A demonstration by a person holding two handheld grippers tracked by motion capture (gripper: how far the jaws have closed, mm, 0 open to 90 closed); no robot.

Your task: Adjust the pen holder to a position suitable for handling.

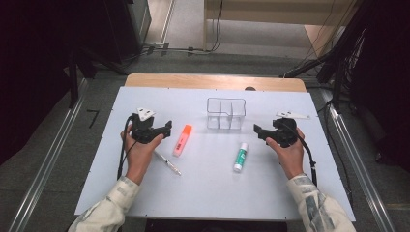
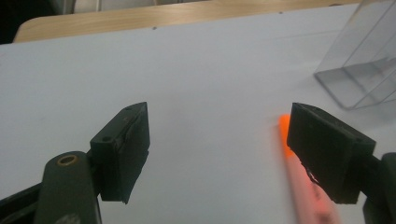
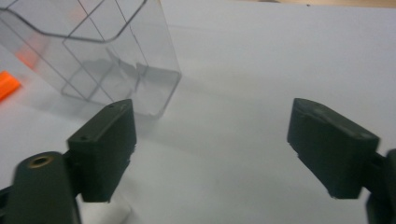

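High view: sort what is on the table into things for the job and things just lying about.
For the job:
- orange highlighter, nearest the left gripper
- glue stick, nearest the right gripper
- clear divided box

Lying about:
- thin pen beside the left hand
- cables on the floor beyond the table

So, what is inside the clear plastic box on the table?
The clear box holds nothing: through its walls show only the thin dividers that split it into compartments. The orange marker, the glue stick and the pen lie outside it on the table.
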